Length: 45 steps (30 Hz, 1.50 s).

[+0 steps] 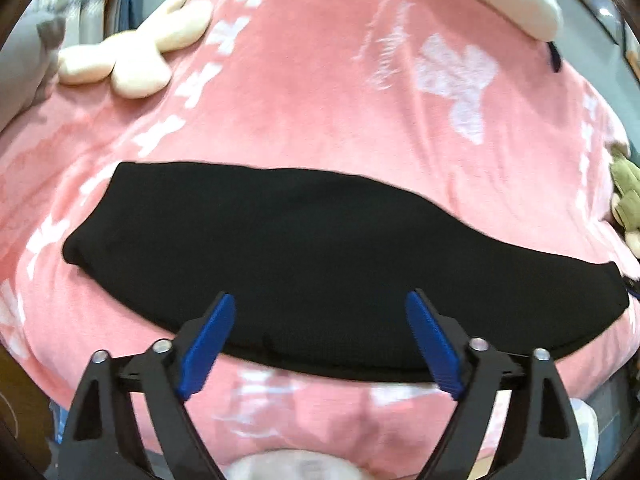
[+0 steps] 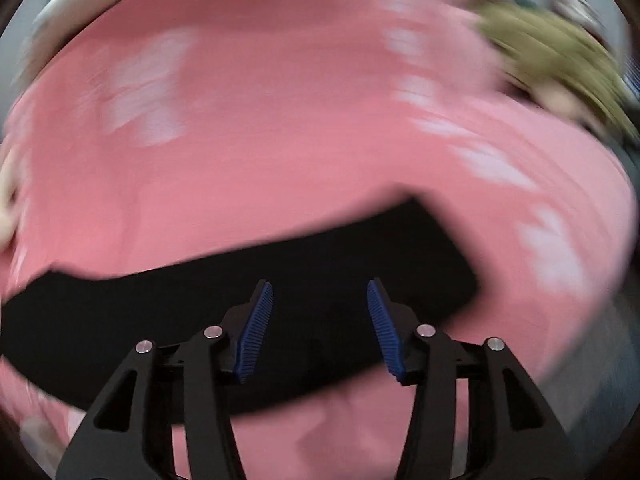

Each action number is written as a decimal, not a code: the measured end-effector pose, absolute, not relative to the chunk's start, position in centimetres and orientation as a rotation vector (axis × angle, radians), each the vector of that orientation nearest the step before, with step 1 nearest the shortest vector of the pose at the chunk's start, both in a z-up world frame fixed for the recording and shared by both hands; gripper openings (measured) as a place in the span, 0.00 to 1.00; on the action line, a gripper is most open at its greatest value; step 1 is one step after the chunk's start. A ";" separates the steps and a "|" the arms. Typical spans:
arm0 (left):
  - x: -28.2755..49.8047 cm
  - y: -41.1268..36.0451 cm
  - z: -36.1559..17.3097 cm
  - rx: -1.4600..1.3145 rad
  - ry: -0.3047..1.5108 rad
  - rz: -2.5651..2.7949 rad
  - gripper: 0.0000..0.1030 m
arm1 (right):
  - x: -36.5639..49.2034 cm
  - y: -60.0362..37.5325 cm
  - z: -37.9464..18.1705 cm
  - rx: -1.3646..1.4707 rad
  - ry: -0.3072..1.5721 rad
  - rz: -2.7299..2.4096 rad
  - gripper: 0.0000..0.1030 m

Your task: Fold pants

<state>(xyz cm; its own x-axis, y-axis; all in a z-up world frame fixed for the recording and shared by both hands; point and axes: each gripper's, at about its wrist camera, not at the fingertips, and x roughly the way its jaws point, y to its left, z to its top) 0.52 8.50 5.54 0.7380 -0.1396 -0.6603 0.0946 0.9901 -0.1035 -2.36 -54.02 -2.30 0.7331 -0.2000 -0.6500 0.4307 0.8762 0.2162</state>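
Black pants [image 1: 320, 264] lay flat on pink bed [image 1: 320, 100], long axis crosswise to both grippers. Left gripper [image 1: 320, 304] and right gripper [image 2: 320, 294]: jaws apart, empty, over near edge.

A bed is covered by a pink blanket [image 1: 320, 92] with white patterns. A cream plush toy [image 1: 132, 56] and a green one [image 1: 628, 196] are placed at its edges.
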 end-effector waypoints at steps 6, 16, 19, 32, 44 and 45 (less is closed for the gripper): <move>1.2 5.5 2.6 -0.168 0.821 -0.149 0.84 | -5.9 -63.3 -5.4 0.606 0.640 -0.360 0.58; 0.7 4.1 1.5 -0.169 0.828 -0.114 0.84 | -1.6 -62.3 -8.3 0.747 0.603 -0.194 0.18; 0.8 4.1 1.6 -0.158 0.829 -0.097 0.84 | -3.0 -62.1 -5.2 0.735 0.478 -0.135 0.18; 1.3 3.4 0.8 -0.096 0.872 -0.052 0.84 | -2.4 -62.4 -9.7 0.814 0.564 -0.219 0.19; 1.9 3.3 0.1 -0.040 0.936 -0.073 0.84 | -1.6 -53.7 0.1 0.600 0.501 -0.211 0.19; 2.0 3.4 0.2 -0.045 0.939 -0.080 0.84 | -1.0 -51.9 1.5 0.577 0.496 -0.178 0.19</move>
